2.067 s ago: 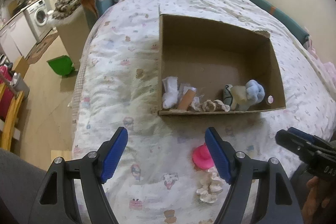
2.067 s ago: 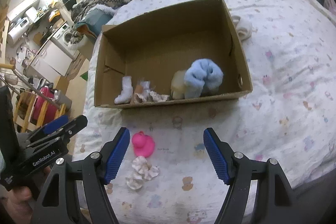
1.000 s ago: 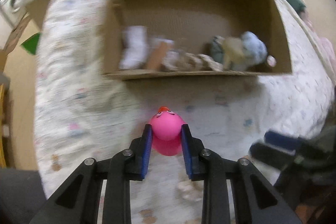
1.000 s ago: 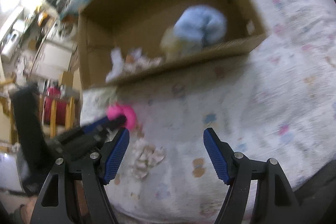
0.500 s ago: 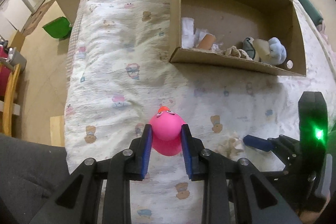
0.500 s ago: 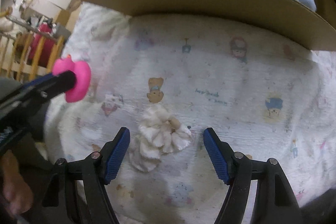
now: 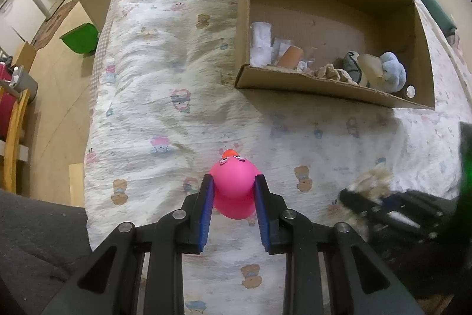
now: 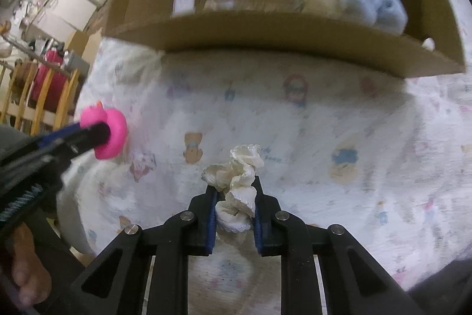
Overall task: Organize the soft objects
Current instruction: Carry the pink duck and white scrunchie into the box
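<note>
Your right gripper, open around the cream scrunchie a moment ago, now clamps it just above the bedspread. Your left gripper still pinches the pink duck. Both items are ready for the cardboard box.

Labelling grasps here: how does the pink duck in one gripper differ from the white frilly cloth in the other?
The pink duck is smooth, rounded and bright; the white frilly cloth is crumpled, ruffled and pale. The duck sits in the left gripper, the cloth in the right gripper. Both are clamped between blue pads, outside the cardboard box.
</note>
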A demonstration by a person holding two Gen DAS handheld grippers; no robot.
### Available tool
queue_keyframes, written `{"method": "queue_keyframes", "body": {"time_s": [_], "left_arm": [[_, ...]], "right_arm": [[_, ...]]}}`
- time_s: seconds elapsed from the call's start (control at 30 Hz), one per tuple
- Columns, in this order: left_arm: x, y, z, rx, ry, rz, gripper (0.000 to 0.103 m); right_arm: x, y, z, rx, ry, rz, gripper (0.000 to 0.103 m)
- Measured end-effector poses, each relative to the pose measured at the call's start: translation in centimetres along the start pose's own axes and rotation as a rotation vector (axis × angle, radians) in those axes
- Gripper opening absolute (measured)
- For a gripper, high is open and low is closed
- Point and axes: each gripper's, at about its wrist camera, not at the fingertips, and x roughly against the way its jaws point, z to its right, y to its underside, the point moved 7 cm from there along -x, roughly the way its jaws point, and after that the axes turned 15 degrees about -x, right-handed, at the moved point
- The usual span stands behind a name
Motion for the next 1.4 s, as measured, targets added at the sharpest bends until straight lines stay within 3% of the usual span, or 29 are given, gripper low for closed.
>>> {"method": "queue_keyframes", "body": {"time_s": [0.23,0.37,0.53,0.73,1.0,1.4], "left_arm": [[0.7,-0.4,0.4,-0.014,-0.022,0.042,0.024],[2.3,-1.0,0.7,-0.021,-0.025,0.116,0.024],[4.5,-2.0,0.6,-0.029,-0.031,0.186,0.024],[7.4,-5.0,-0.2,-0.027,-0.001,0.262,0.024],[9.6,-9.7,-0.5,-0.062,-0.009,0.336,0.024],[6.3,-14.7,2.3,-0.151,-0.014,0.357,0.024]], "right_arm": [[3.7,-1.9,0.8,-0.08,-0.107,0.091,0.021],[6.9,-2.7,0.5,-0.089,-0.188,0.167,0.021],[10.7,-3.9,0.5,-0.092,-0.229,0.265,0.021],[14.8,-6.1,1.0,-0.123,-0.323,0.352,0.021],[16.1,-10.3,1.4,-0.118,-0.317,0.416,0.021],[13.6,-14.8,2.6,-0.126,-0.284,0.452,0.021]]}}
